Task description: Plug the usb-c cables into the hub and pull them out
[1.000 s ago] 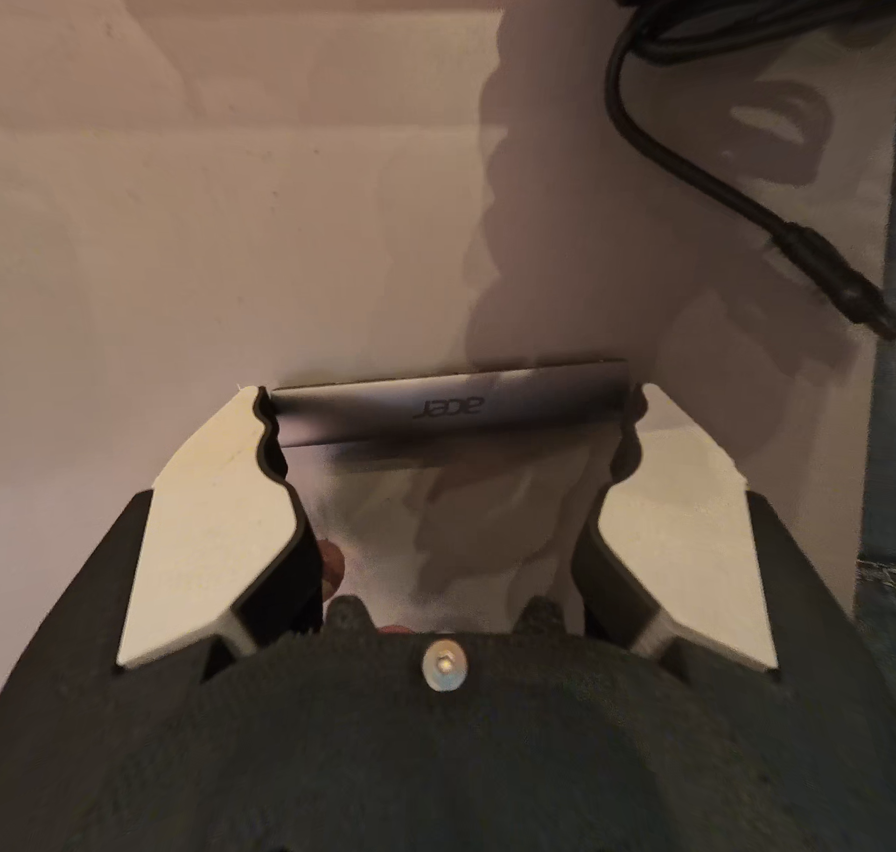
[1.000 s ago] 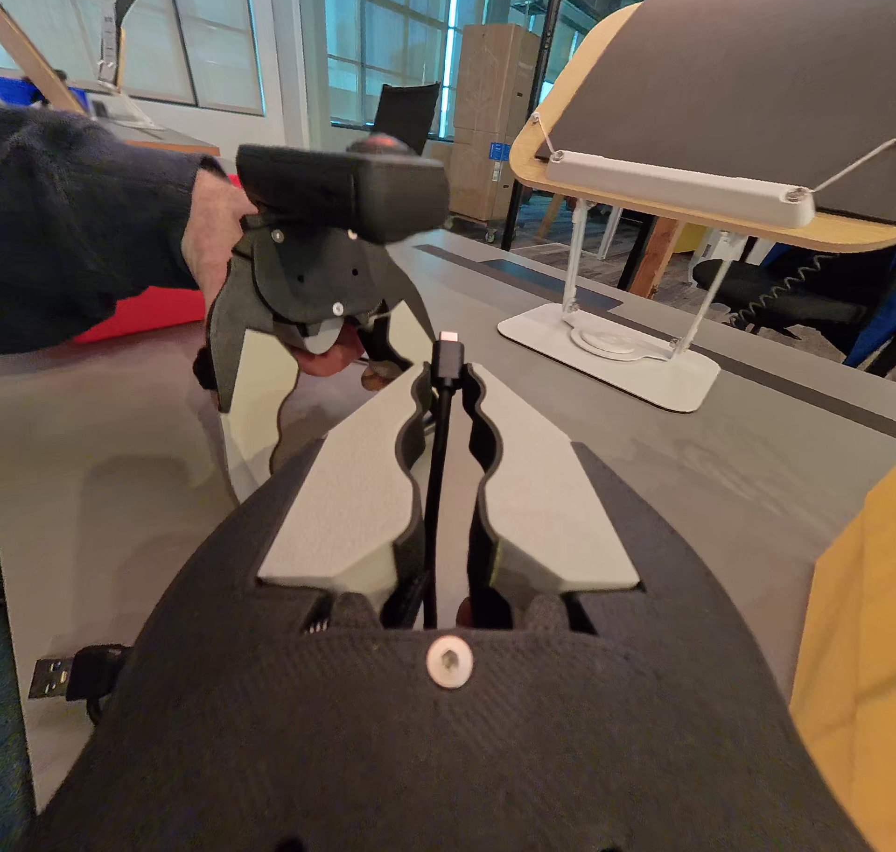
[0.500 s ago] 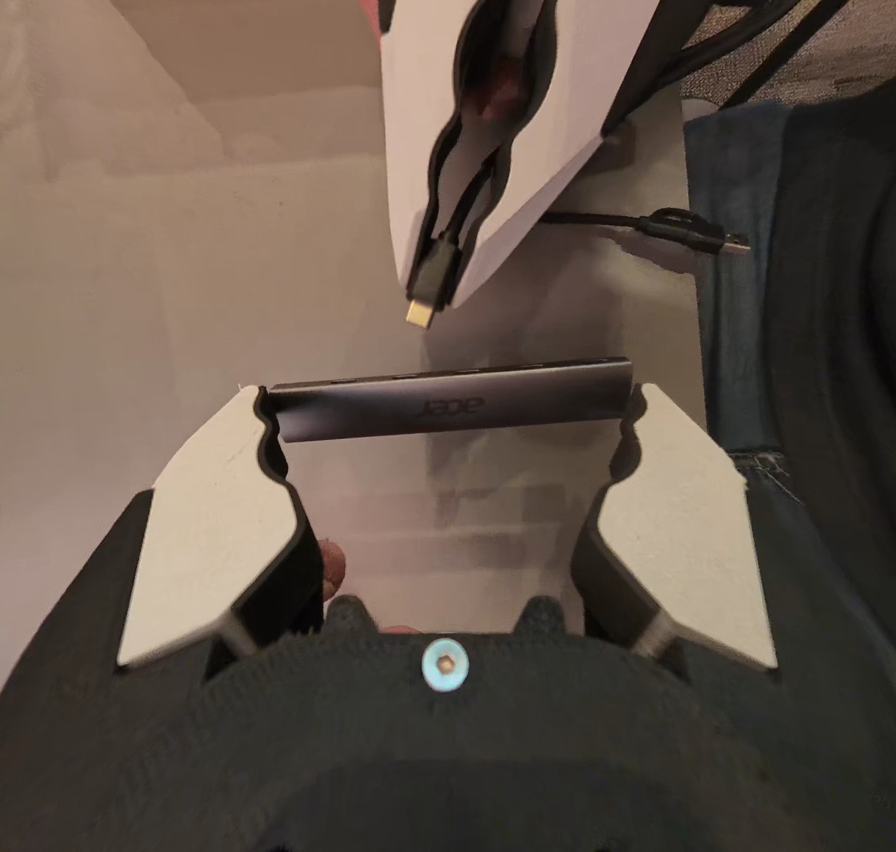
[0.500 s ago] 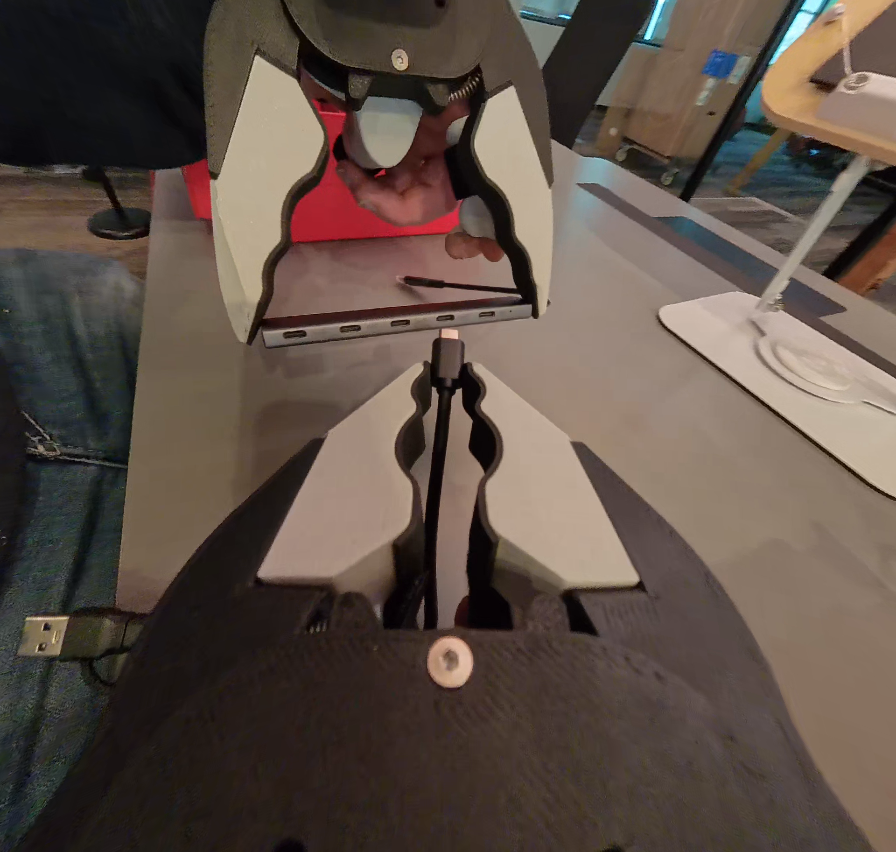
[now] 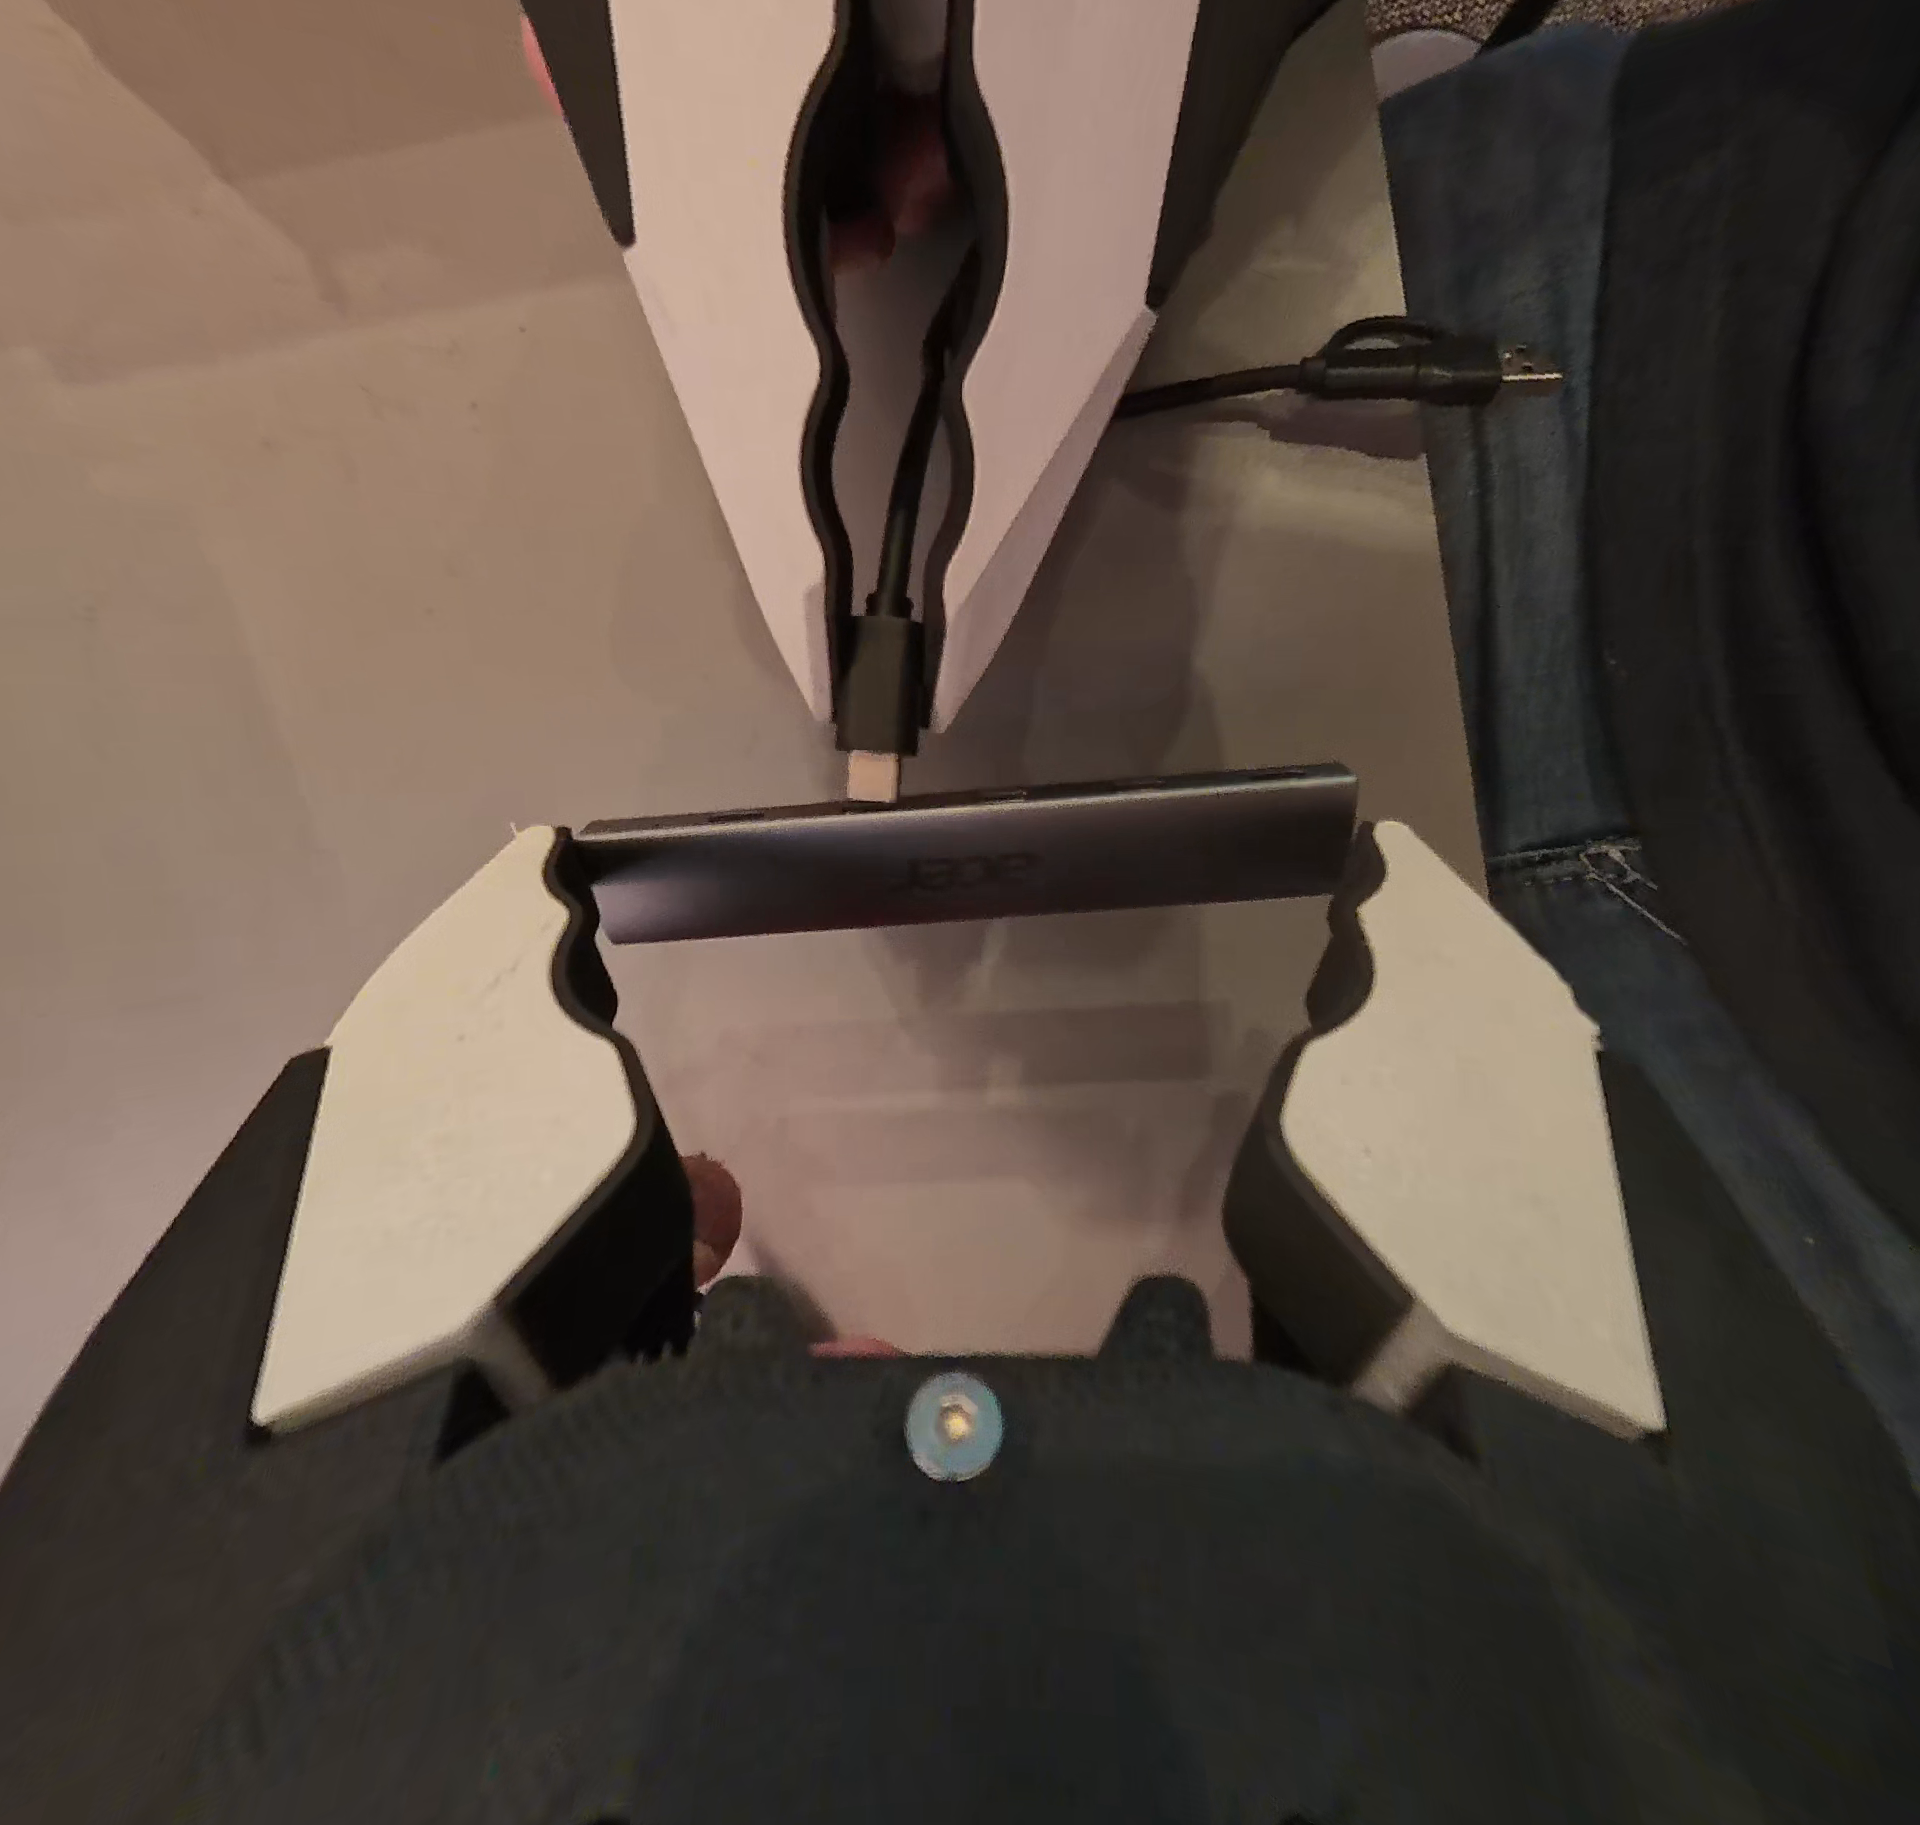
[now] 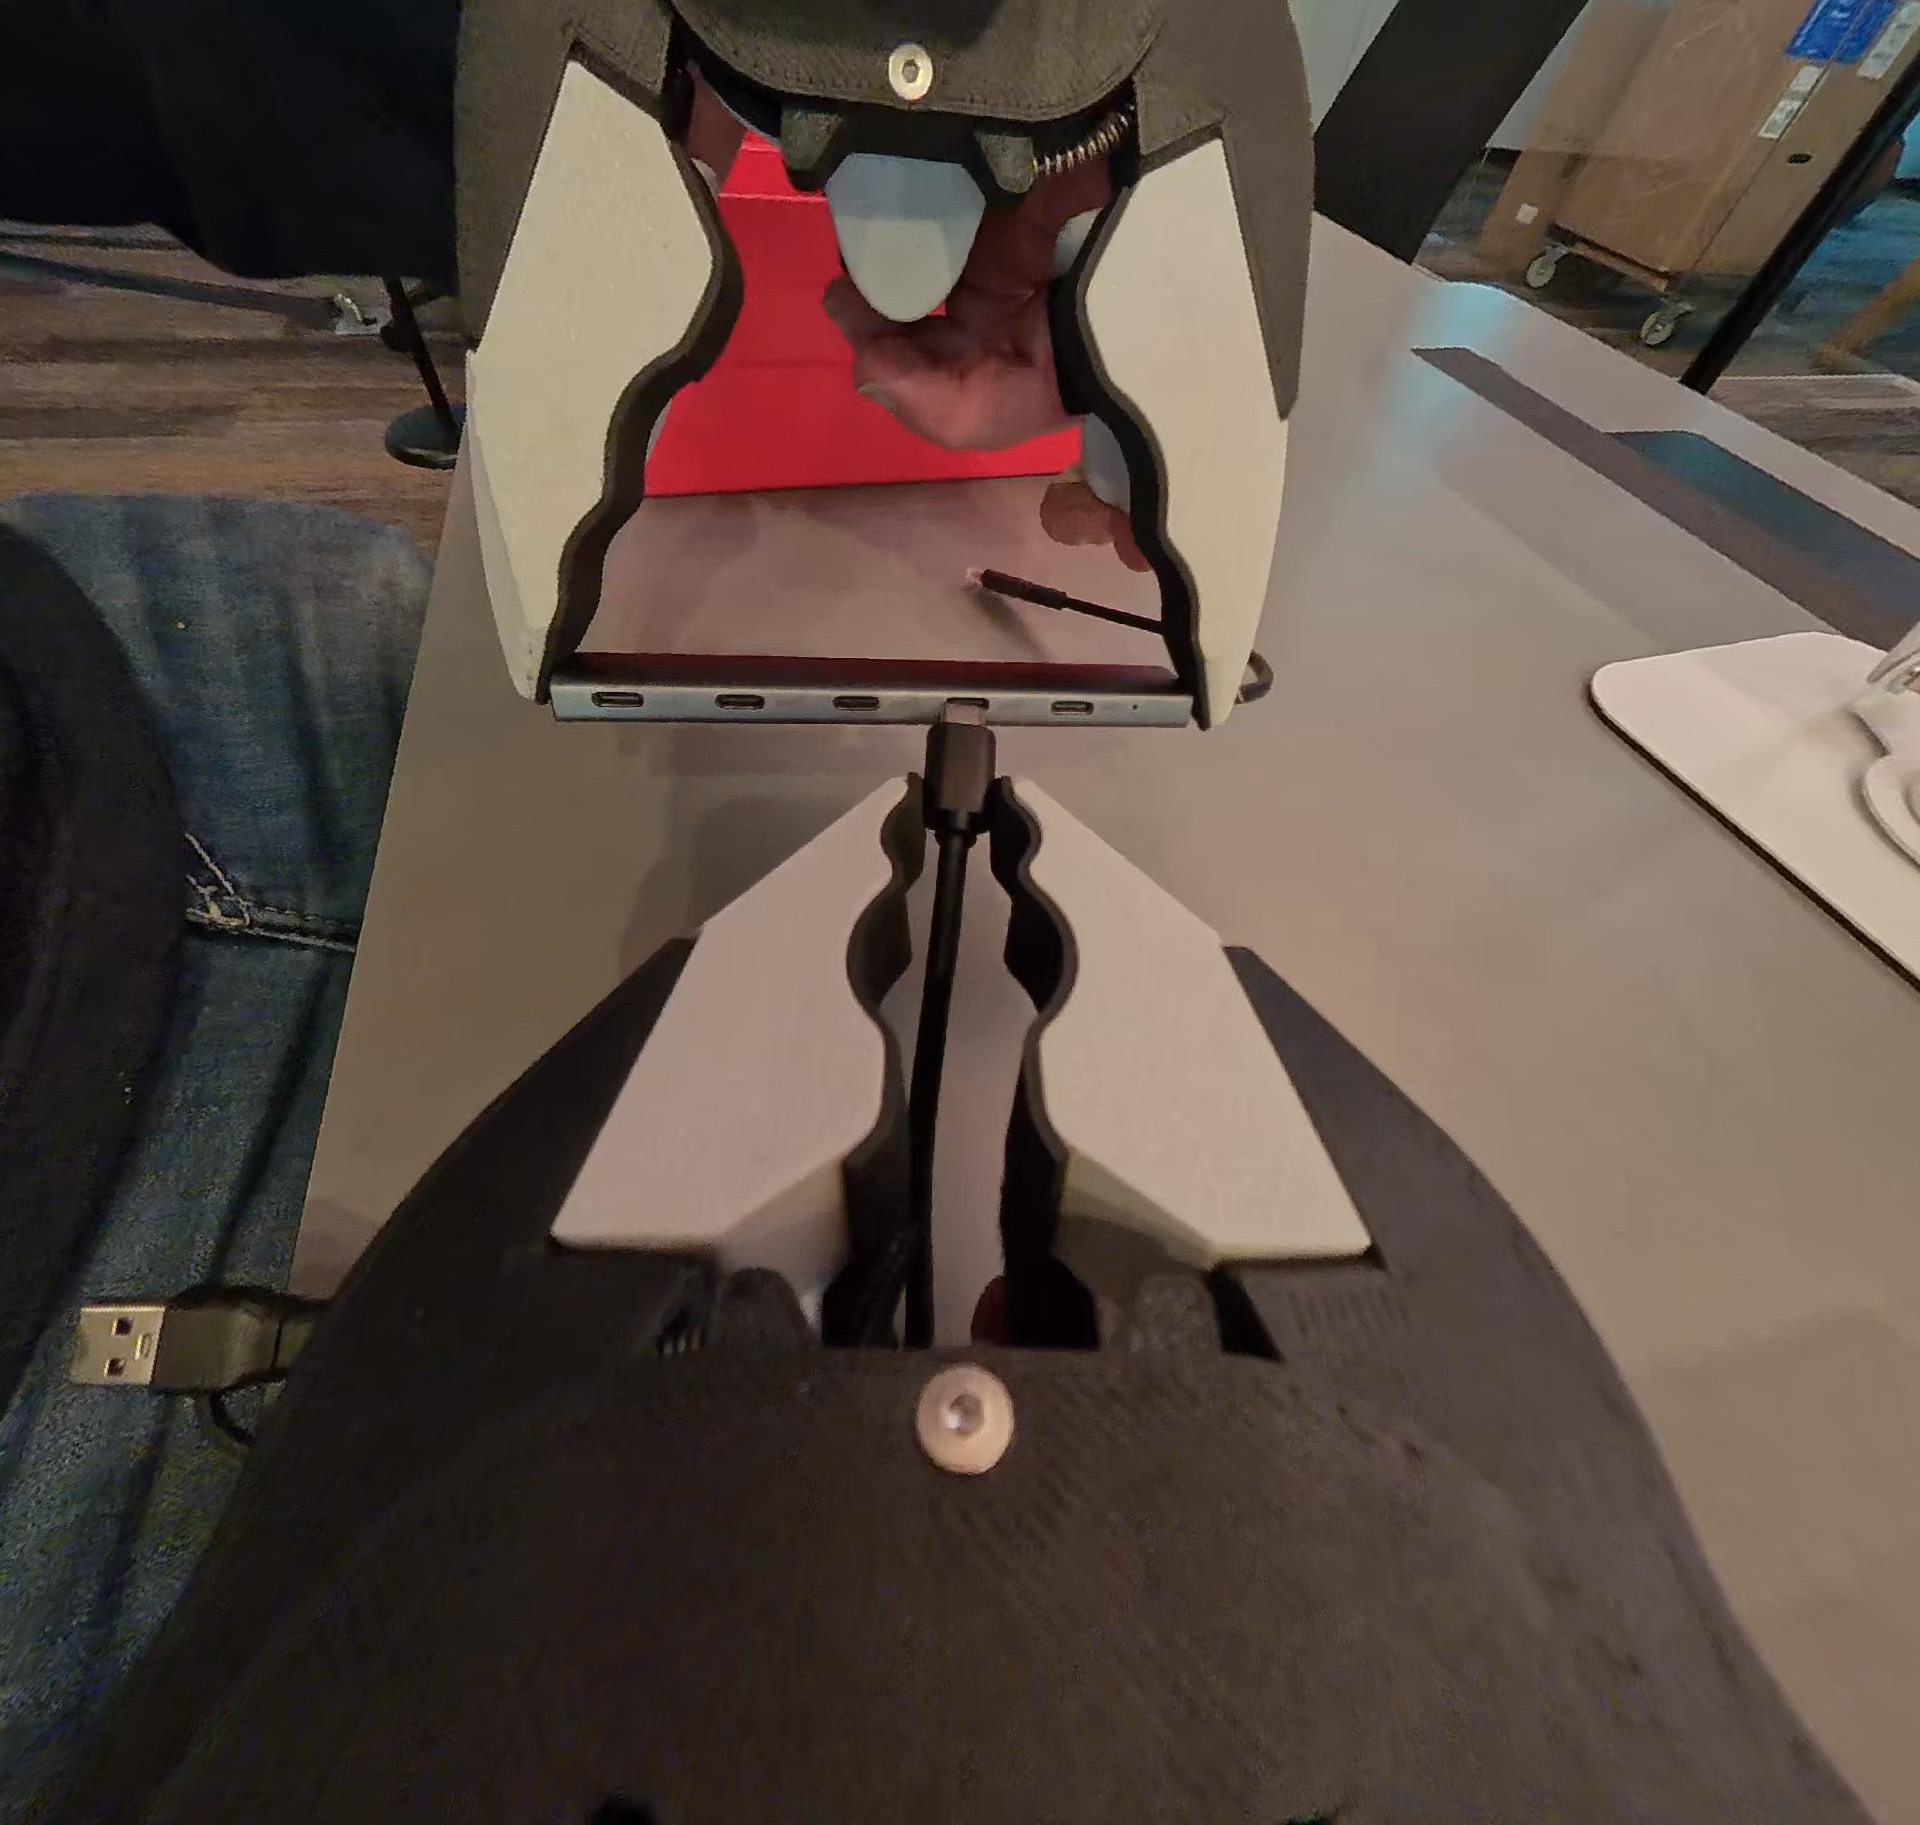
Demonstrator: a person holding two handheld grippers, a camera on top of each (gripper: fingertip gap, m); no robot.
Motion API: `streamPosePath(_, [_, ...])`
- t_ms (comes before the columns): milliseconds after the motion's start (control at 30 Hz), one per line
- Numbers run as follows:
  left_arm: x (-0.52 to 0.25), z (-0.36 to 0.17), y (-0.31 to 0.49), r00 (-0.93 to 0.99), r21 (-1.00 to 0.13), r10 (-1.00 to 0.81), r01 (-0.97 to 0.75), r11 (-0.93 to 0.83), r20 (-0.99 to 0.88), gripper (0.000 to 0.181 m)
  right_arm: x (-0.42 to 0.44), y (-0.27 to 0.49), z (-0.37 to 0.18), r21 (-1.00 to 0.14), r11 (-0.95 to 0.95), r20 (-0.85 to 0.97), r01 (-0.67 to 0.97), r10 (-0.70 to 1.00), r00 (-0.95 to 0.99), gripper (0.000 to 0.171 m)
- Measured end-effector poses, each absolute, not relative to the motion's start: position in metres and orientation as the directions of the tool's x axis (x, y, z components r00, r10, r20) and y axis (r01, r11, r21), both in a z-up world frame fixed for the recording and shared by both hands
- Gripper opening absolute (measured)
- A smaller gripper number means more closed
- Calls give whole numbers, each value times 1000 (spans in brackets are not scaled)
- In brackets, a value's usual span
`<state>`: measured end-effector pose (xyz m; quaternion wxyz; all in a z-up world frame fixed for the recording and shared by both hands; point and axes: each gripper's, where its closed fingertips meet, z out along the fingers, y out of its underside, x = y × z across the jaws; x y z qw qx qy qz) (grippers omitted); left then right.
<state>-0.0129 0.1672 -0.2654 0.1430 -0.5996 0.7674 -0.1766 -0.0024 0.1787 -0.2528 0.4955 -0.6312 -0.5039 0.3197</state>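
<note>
Grey tabletop [image 6: 1455, 996] fills both views; office bkgd w/ cardboard boxes [image 6: 1704, 113] and a red box [image 6: 790, 404] shows only in right wrist view.

Left gripper [image 5: 961, 840] holds a slim grey hub [image 5: 966, 876] lengthwise, one fingertip at each short end, jaws spread wide and clamped on it, above the table. Right gripper [image 6: 956, 788] is closed on a black usb-c cable [image 6: 935, 996], pinching its plug body [image 6: 961, 767] at the fingertips.

Right wrist view shows the hub's port edge: five slots in a row, plug meeting the 4th from the left. Metal tip is hidden here, so depth is unclear. Left wrist view shows the hub's flat face instead, ports barely visible, but a strip of bare metal tip [image 5: 873, 773] shows between plug body and hub edge, so not fully seated.

Only right wrist view: a thin black cable end [image 6: 1049, 596] lying on the table behind the hub, white stand base [image 6: 1766, 778] at right, person's fingers [image 6: 956, 373] behind left gripper.

Both views: a USB-A plug [image 5: 1434, 378] at the table edge, by denim-clad legs [image 6: 187, 736].
</note>
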Motion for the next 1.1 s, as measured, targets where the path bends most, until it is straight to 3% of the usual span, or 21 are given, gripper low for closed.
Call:
streamPosePath(767, [-20, -277, 164, -320, -288, -947, -907, 307, -3, 130, -10, 177, -265, -896, 50, 161, 441, 963, 218, 9])
streamPosePath(1100, [-8, -254, 162, -292, -466, -956, -845, 262, -7, 130, -5, 177, -244, -964, 29, 94, 265, 968, 234, 9])
